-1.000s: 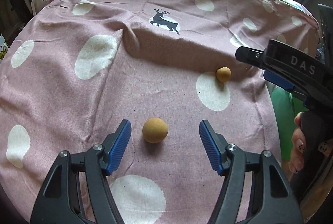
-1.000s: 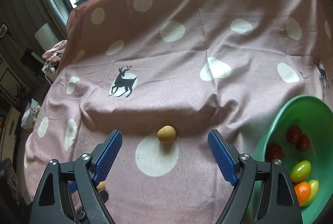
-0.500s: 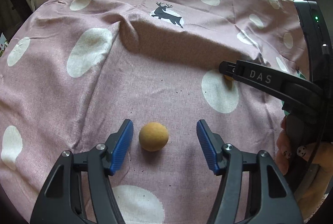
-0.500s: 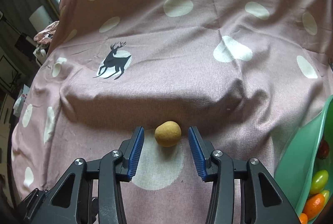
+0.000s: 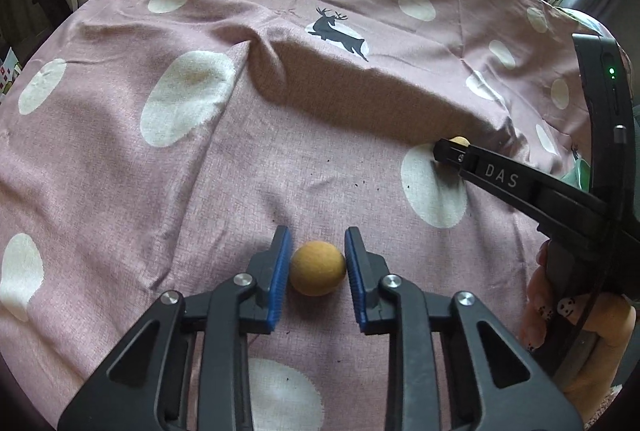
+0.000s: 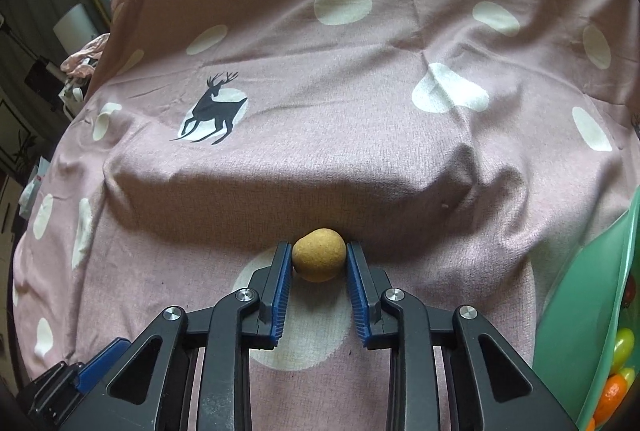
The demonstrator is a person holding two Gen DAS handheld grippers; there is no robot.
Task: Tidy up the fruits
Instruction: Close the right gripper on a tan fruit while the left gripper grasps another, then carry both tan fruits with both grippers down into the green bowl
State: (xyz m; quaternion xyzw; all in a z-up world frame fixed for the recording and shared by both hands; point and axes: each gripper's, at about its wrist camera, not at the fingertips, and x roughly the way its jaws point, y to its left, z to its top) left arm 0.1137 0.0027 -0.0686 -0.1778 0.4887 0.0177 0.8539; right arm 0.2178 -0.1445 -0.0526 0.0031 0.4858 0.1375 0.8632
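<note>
1. We have the left gripper set down on the pink spotted cloth, its jaws drawn in close so the blue pads press both sides of a round tan fruit. The fruit sits on the cloth at the near middle of the left view.

2. We have the right gripper closed the same way on a second tan fruit, slightly lumpier, which rests at the far edge of a white spot, just in front of a raised fold in the cloth. Its pads touch the fruit on both sides.

3. In the left view the right gripper shows as a black arm reaching in from the right, with its fruit peeking out at the tip and a hand on the handle below.

4. A green bowl stands at the right edge, near the right gripper, already holding several small fruits: orange, yellow-green and red ones.

5. We judge the task well under way: some fruit is in the bowl, both loose fruits are gripped but not yet lifted, and carrying them to the bowl is what remains. No other loose fruit shows on the cloth.
</note>
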